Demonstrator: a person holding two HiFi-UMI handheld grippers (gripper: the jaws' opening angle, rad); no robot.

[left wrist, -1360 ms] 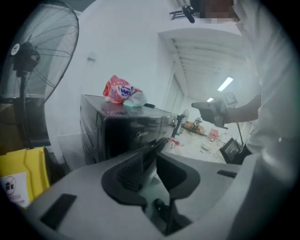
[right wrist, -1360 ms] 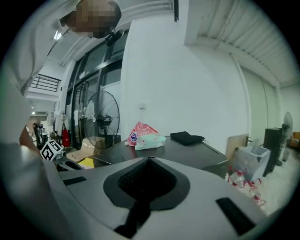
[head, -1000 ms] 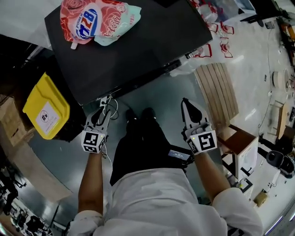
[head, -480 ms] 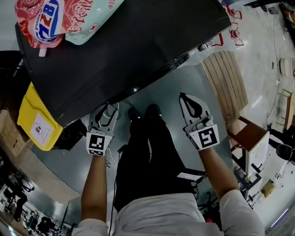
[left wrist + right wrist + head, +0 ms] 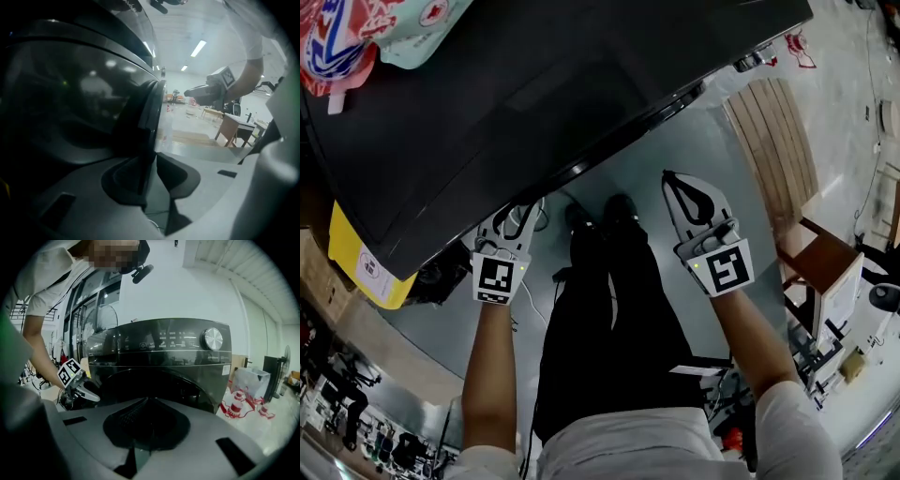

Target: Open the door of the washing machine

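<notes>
The black front-loading washing machine fills the top of the head view; the right gripper view shows its front with the dial and round door. My left gripper is tucked against the machine's front at the lower left. In the left gripper view the dark glass door bulges at left, and its rim runs down between the jaws of the left gripper, which are closing. My right gripper hangs apart over the floor, its pads together on nothing.
A pink and teal pouch lies on the machine's top. A yellow container stands at the left, a slatted wooden board and a wooden stool at the right. The person's legs stand between the grippers.
Both grippers have sunk lower before the machine, which now looms larger. The left gripper has slid in under the machine's front edge; the right one stays out over the floor.
</notes>
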